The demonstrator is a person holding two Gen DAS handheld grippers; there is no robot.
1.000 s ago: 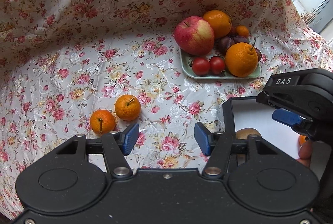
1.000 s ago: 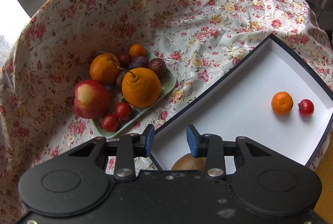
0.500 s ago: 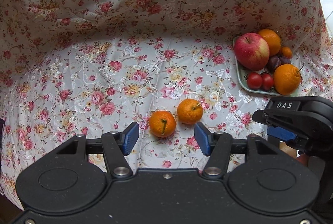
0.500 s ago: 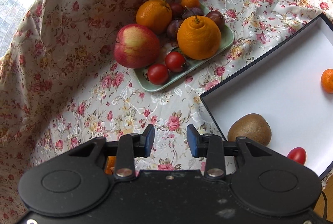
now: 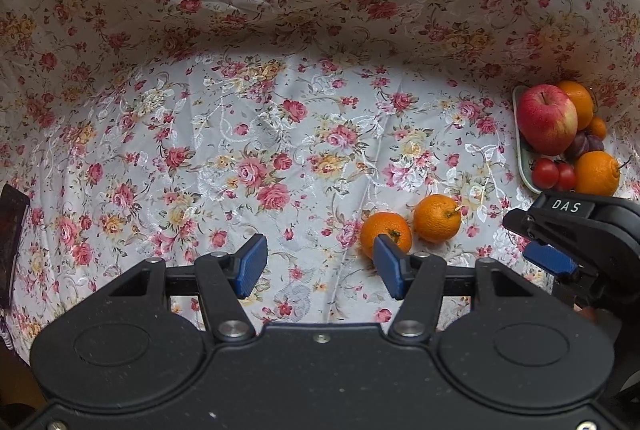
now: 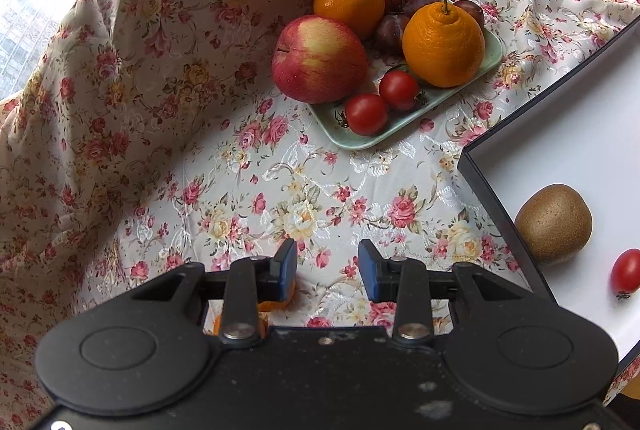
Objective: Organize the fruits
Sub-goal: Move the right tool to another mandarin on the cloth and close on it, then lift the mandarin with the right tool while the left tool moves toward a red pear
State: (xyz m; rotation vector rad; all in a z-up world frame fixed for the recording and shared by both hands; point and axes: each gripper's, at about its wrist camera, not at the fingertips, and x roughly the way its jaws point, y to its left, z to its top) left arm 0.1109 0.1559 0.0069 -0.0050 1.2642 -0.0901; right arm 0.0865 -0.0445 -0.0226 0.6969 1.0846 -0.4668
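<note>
Change: in the left wrist view the two mandarins (image 5: 412, 226) now lie right of the left gripper (image 5: 318, 266); half a second ago they sat between its fingers.
Left gripper: fingers spread wide, nothing held; near mandarin (image 5: 384, 232) just behind the right fingertip.
Right gripper (image 6: 327, 270): fingers parted, empty — orange glimpsed under its left finger, likely a mandarin.
Right view only: white box (image 6: 568, 134) with kiwi (image 6: 554, 224) and cherry tomato (image 6: 625, 275).
Green plate (image 6: 400, 128): apple (image 6: 319, 59), two oranges, plums, two tomatoes — on the floral cloth (image 5: 280, 134).
</note>
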